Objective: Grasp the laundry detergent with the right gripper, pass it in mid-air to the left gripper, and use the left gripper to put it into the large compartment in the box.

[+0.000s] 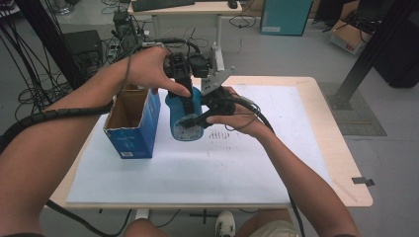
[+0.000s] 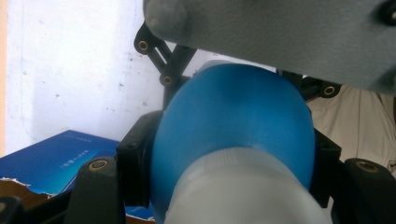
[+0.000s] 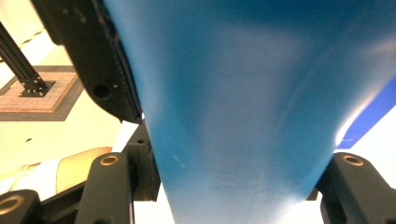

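Note:
A blue bottle [image 1: 184, 114] is held in the air over the white board, between both grippers. My left gripper [image 1: 186, 101] comes down from above and is shut on the bottle's body. In the left gripper view the blue body [image 2: 233, 126] bulges between the black fingers [image 2: 135, 158], with its pale cap end [image 2: 243, 191] nearest the camera. My right gripper [image 1: 194, 121] reaches in from the right and is shut on the bottle lower down. In the right gripper view the blue wall [image 3: 243, 93] sits between the two fingers [image 3: 112, 182].
An open blue carton [image 1: 134, 126] with a brown inside stands just left of the bottle. A white board [image 1: 257, 148] covers the wooden table [image 1: 341, 163]. Cables and black frame posts [image 1: 368, 54] stand on the floor beyond.

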A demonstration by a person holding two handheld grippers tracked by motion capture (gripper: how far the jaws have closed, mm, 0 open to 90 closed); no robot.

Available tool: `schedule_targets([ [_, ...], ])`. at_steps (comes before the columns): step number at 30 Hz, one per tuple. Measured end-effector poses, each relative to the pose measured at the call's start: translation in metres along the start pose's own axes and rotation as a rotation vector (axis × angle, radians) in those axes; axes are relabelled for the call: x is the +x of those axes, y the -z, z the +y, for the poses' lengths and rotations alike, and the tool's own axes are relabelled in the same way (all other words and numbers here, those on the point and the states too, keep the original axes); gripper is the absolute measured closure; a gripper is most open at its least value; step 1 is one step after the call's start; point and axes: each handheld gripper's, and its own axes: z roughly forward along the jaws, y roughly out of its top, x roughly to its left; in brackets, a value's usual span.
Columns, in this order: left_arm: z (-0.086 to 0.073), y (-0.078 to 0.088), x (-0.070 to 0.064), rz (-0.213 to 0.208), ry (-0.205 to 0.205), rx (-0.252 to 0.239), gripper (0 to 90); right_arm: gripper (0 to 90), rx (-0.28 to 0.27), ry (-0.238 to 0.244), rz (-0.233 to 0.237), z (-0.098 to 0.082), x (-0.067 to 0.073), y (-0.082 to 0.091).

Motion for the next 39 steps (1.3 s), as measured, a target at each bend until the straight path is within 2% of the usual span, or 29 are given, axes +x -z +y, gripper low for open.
schedule_targets([
  [24,-0.0006,0.0007,-0.0003,0.007,0.006,-0.004,36.3,40.4,-0.008,-0.012,-0.003,-0.0002,-0.0001,0.0005],
  [39,0.0006,0.0007,-0.0002,0.012,0.009,-0.006,36.2,39.8,-0.003,0.011,-0.02,-0.0004,-0.0006,0.0018],
])
